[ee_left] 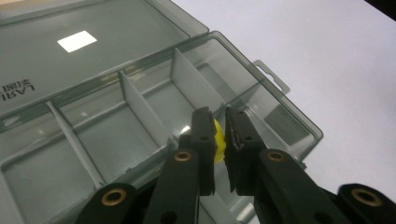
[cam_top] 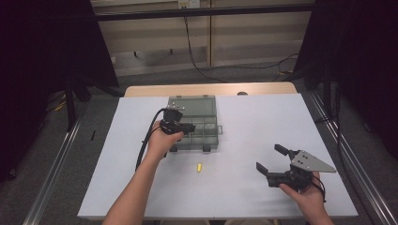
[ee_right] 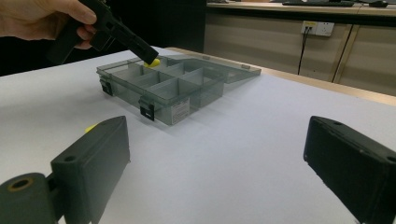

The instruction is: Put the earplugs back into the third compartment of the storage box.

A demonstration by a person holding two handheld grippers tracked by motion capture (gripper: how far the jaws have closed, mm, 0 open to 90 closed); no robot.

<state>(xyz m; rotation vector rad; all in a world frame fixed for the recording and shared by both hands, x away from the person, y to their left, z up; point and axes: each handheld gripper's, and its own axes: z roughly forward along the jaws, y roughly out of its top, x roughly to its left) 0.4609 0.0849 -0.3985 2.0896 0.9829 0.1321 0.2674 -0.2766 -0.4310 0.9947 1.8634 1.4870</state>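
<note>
Left gripper (ee_left: 219,135) pinching a small yellow piece (ee_left: 218,140) between its jaws, held over the open compartment box (cam_top: 210,123), directly above a front-row cell; piece not yet released. Seen from the right gripper view, the piece hangs just above the dividers, clear of the cell floor. Right gripper (cam_top: 276,161) spread wide and empty, low over the table (cam_top: 244,197), well apart from the box. A second yellow piece (cam_top: 199,167) lies on the table between the two grippers, just in front of the box. Judgement: sorting partway; one piece about to drop, one left to fetch. Compartments look otherwise empty.
</note>
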